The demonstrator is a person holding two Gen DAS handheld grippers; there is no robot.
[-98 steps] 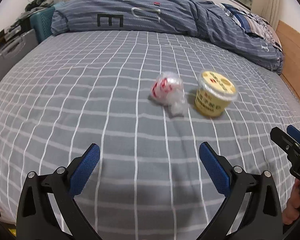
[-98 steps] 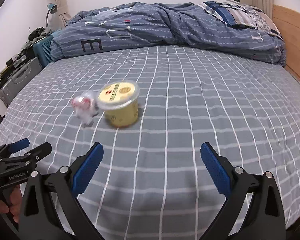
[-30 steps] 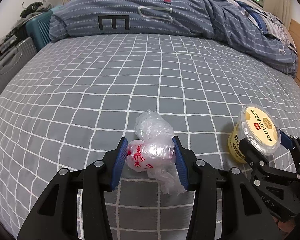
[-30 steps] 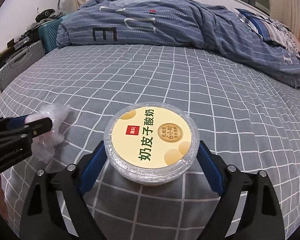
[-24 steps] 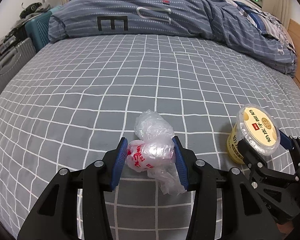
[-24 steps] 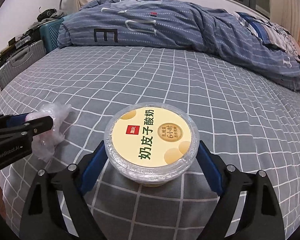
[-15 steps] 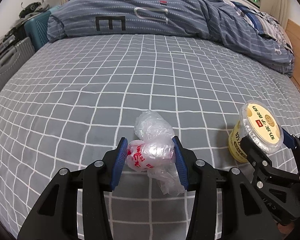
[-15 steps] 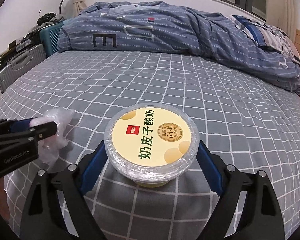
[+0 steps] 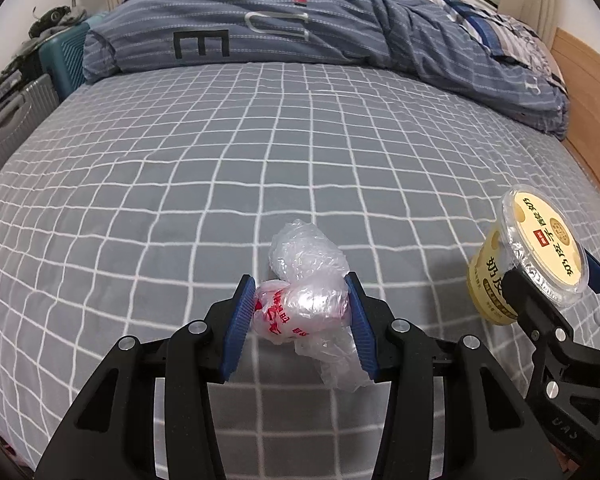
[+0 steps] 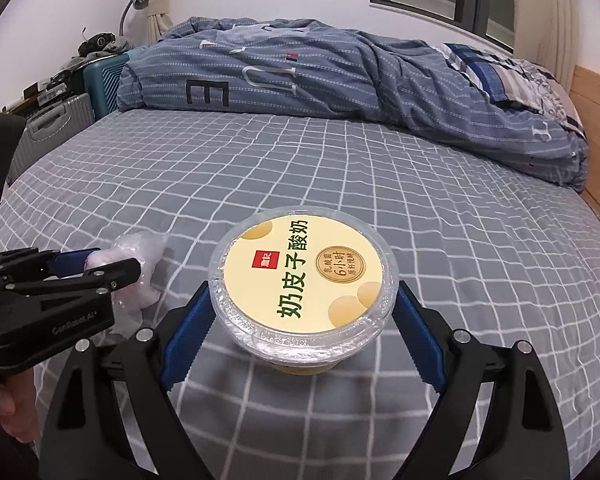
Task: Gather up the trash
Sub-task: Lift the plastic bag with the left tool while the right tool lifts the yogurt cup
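A crumpled clear plastic bag (image 9: 300, 304) with red print is pinched between the blue pads of my left gripper (image 9: 298, 312), held just above the grey checked bed sheet (image 9: 220, 168). A yellow yogurt cup (image 10: 302, 276) with a clear lid is clamped by its rim in my right gripper (image 10: 300, 316), lifted off the sheet. In the left wrist view the yogurt cup (image 9: 520, 264) shows at the right edge in the other gripper's jaws. In the right wrist view the plastic bag (image 10: 136, 264) and the left gripper (image 10: 96, 270) show at the left, with a hand below.
A bunched blue striped duvet (image 9: 300, 40) lies along the far side of the bed. Suitcases (image 10: 52, 128) stand off the bed's left side and a wooden headboard (image 9: 588, 92) runs along the right. The sheet between the grippers and the duvet is flat.
Both grippers have pulled back and risen a little from the bed, each keeping its grip. The cup now hangs clear of the sheet.
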